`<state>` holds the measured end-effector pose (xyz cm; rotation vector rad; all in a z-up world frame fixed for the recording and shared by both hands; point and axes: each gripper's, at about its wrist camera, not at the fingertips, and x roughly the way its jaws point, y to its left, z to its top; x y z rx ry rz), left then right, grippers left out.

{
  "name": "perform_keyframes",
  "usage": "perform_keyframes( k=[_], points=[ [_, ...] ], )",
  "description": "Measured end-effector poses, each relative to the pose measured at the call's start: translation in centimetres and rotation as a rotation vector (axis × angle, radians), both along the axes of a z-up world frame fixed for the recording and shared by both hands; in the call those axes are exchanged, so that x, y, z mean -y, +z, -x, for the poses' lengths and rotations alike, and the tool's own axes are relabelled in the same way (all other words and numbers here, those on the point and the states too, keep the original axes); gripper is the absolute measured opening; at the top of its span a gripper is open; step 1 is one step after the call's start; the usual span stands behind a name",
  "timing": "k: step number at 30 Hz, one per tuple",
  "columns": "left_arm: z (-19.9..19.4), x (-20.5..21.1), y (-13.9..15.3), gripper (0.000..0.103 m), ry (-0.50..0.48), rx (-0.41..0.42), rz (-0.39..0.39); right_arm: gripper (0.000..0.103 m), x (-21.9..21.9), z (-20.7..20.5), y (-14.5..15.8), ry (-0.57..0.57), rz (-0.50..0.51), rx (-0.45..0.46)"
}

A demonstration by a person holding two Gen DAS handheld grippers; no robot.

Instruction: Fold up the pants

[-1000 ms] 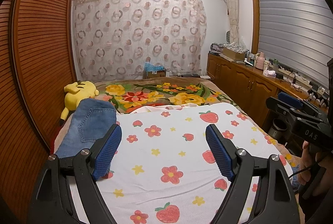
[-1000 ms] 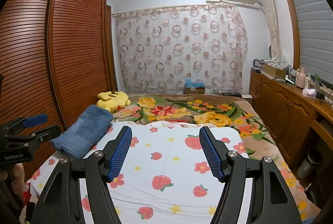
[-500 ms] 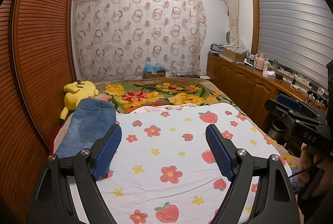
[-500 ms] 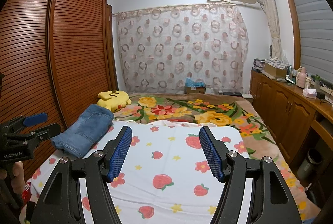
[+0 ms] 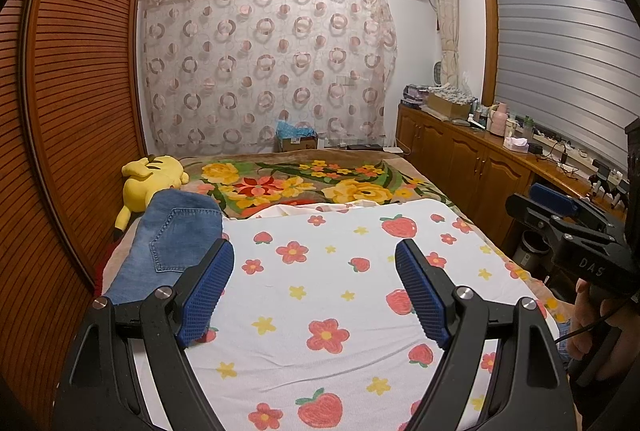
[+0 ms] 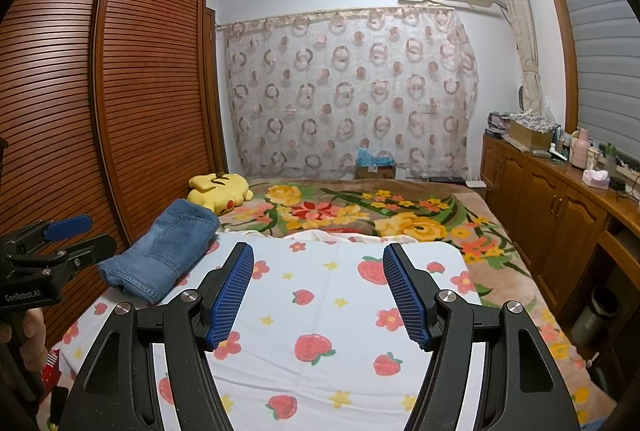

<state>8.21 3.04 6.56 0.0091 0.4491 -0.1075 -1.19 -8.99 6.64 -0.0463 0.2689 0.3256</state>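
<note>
Folded blue jeans (image 5: 168, 243) (image 6: 164, 251) lie in a compact stack at the left edge of the bed, on the white strawberry-and-flower sheet (image 5: 328, 291) (image 6: 340, 311). My left gripper (image 5: 314, 265) hovers open over the sheet, its left pad just right of the jeans, nothing between the blue pads. My right gripper (image 6: 318, 269) is open too, above the middle of the sheet, well right of the jeans. Each view catches the other gripper at its side edge, held by a hand (image 5: 588, 327).
A yellow plush toy (image 5: 150, 179) (image 6: 220, 191) lies behind the jeans on a floral blanket (image 5: 304, 183). A slatted wooden wardrobe (image 6: 120, 111) lines the left side, a wooden cabinet (image 6: 560, 207) with clutter the right. A bin (image 6: 596, 315) stands on the floor.
</note>
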Motion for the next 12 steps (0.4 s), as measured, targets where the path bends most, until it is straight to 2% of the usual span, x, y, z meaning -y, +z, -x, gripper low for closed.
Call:
perform_keyframes(
  k=[12],
  points=[
    [-0.07,-0.22,0.08,0.083,0.001,0.000,0.003,0.069,0.28,-0.09,0.03,0.002,-0.001,-0.001]
  ],
)
